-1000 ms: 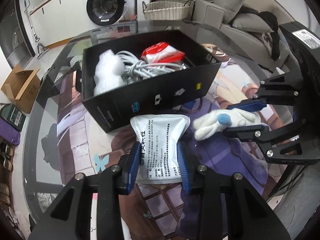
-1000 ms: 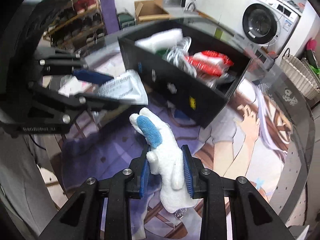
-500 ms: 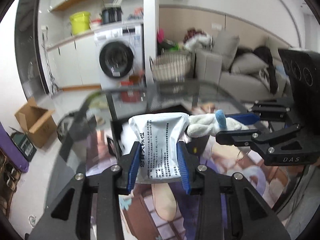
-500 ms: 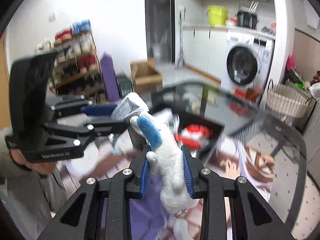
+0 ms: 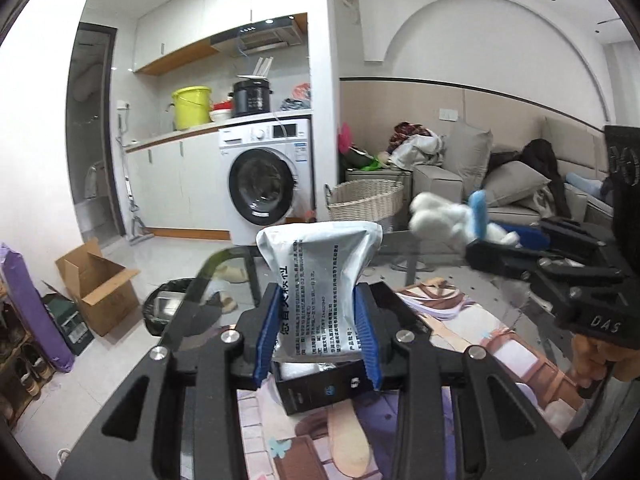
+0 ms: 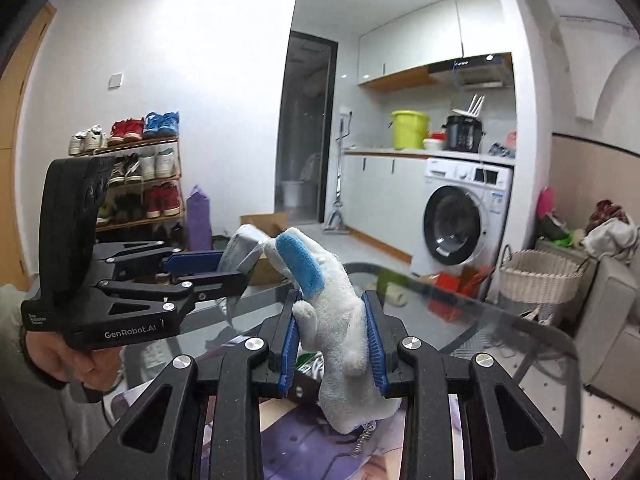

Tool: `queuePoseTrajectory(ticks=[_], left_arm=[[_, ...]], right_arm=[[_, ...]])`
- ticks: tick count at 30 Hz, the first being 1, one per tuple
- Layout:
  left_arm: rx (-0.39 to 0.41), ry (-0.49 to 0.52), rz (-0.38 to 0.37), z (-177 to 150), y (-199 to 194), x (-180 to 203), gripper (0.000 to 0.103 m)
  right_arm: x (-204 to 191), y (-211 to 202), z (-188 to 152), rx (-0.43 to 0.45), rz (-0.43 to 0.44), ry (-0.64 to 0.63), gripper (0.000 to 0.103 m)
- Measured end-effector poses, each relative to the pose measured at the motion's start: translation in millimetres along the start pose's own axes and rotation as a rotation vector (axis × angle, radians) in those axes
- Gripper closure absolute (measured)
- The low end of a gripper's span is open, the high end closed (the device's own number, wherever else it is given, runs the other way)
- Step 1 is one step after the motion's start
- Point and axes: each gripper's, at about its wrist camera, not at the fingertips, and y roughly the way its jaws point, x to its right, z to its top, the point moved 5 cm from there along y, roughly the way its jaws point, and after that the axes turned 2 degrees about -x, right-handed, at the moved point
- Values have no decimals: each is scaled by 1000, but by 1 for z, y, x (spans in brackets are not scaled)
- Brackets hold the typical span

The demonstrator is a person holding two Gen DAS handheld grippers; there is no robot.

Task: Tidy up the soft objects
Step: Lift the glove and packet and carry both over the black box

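Note:
My left gripper [image 5: 316,336] is shut on a white soft pack with printed black text [image 5: 320,284] and holds it high above the black box [image 5: 320,390], which shows just below the fingers. My right gripper [image 6: 332,344] is shut on a white plush toy with a blue ear [image 6: 340,320], also lifted above the table. The plush also shows at the right of the left wrist view [image 5: 452,216]. The left gripper with the pack also shows at the left of the right wrist view [image 6: 224,268].
A glass table [image 6: 500,340] with an illustrated mat [image 5: 460,340] lies below. A washing machine [image 5: 268,188], a wicker basket [image 5: 364,200], a sofa [image 5: 520,184], a cardboard box [image 5: 100,284] and a shoe rack [image 6: 136,172] stand around the room.
Both grippers rose from table level and tilted upward, carrying the pack and the plush. The black box dropped from the middle of the views to beneath the fingers.

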Motion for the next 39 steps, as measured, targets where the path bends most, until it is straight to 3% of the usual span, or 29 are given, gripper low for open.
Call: queuePoseTrajectory(ticks=[22,33,39], left_arm=[[2,-58,-2,11,4,5,67],[46,-98,48,44,44,-12,66],[25,-123,58,47,61,-28,66]], right_arm=[[12,14,9,6,-19,21,73],[35,78,51,10,-53,70,73],[49,107,53,-25,-63,78,73]])
